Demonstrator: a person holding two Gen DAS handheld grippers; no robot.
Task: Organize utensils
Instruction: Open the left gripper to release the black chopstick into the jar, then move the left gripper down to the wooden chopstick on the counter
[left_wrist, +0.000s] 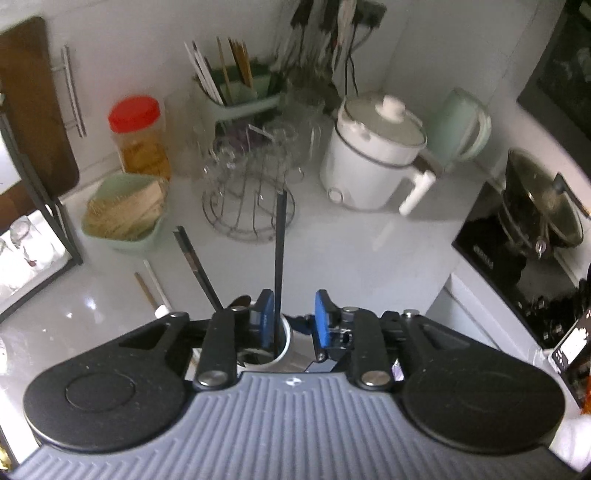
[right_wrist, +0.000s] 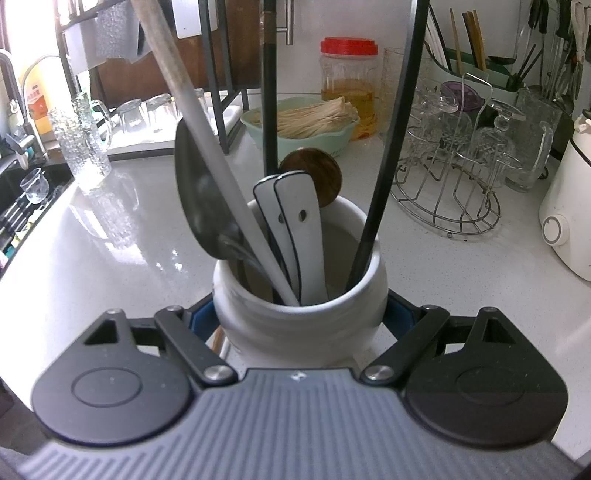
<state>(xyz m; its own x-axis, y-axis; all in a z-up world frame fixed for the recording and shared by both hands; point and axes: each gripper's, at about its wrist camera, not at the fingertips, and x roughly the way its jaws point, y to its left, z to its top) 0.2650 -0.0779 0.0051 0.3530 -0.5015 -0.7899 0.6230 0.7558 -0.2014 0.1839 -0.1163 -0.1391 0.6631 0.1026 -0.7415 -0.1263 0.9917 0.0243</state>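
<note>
A white ceramic crock (right_wrist: 299, 332) stands on the white counter with my right gripper (right_wrist: 301, 315) shut on its sides. It holds a dark metal spoon (right_wrist: 199, 206), two white spatula handles (right_wrist: 295, 229), a round wooden spoon (right_wrist: 314, 173) and two black chopsticks (right_wrist: 391, 147). In the left wrist view my left gripper (left_wrist: 293, 317) is open above the crock (left_wrist: 284, 349). One black chopstick (left_wrist: 279, 251) stands upright beside its left blue pad (left_wrist: 266, 317), well apart from the right pad. The other black chopstick (left_wrist: 195, 266) leans away to the left.
A wire rack of glasses (left_wrist: 247, 192), a red-lidded jar (left_wrist: 138, 136), a green bowl of sticks (left_wrist: 125, 214), a white electric pot (left_wrist: 369, 158) and a green kettle (left_wrist: 461, 125) crowd the back. A wok on a cooktop (left_wrist: 539, 206) is right. Loose chopsticks (left_wrist: 155, 284) lie on the counter.
</note>
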